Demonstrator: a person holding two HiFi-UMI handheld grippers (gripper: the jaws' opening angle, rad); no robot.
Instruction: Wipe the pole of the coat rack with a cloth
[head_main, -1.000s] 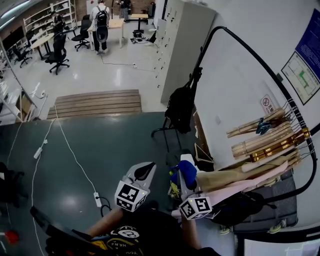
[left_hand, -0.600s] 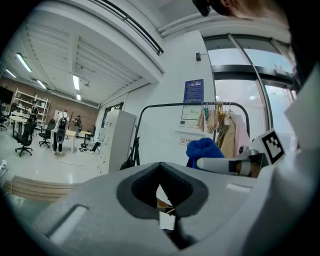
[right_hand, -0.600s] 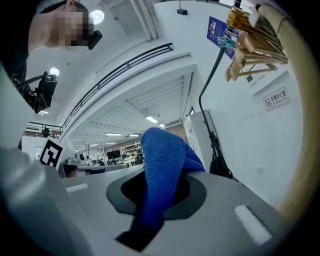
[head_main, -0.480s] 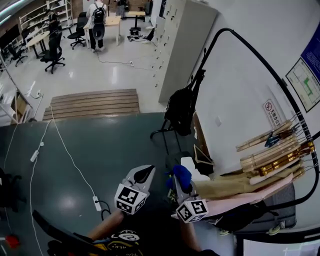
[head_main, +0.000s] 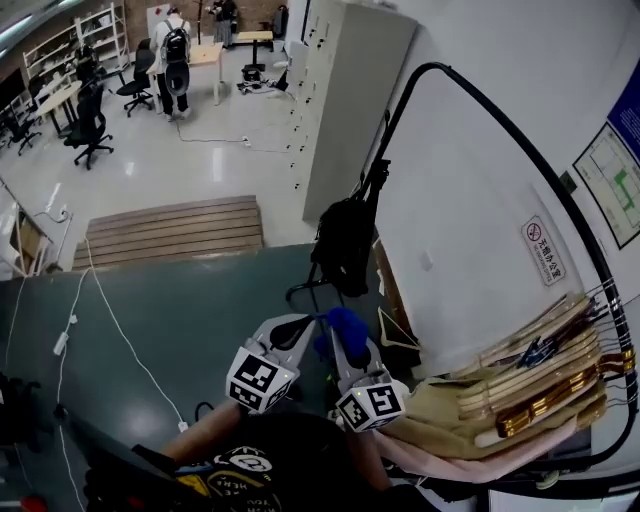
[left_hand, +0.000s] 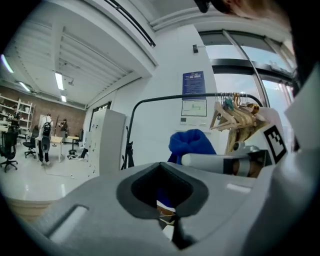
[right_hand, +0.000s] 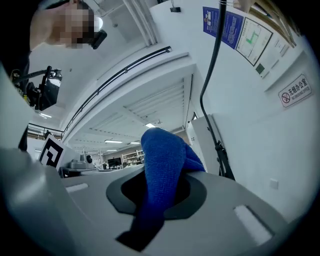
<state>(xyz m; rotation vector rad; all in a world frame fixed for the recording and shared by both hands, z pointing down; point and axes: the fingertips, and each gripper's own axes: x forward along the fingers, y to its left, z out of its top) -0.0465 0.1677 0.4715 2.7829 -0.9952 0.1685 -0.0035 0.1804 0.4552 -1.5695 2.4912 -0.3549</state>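
- The right hand-held gripper (right_hand: 160, 186) is clamped on a blue cloth (right_hand: 162, 160), which bulges up out of the closed jaws.
- The left hand-held gripper (left_hand: 162, 186), just beside it at 9 o'clock, has its jaws together with nothing between them.
- The coat rack's black pole (head_main: 436, 67) rises at 12 o'clock from the cloth and arcs over toward 3 o'clock; the cloth is well apart from it.
- A black bag (head_main: 345, 240) hangs on the pole between the cloth and the upper pole.
- Wooden hangers (head_main: 540, 365) and a beige garment (head_main: 450, 410) crowd the rail at 3 o'clock.
- Grey lockers (head_main: 345, 90) stand at 12 o'clock.
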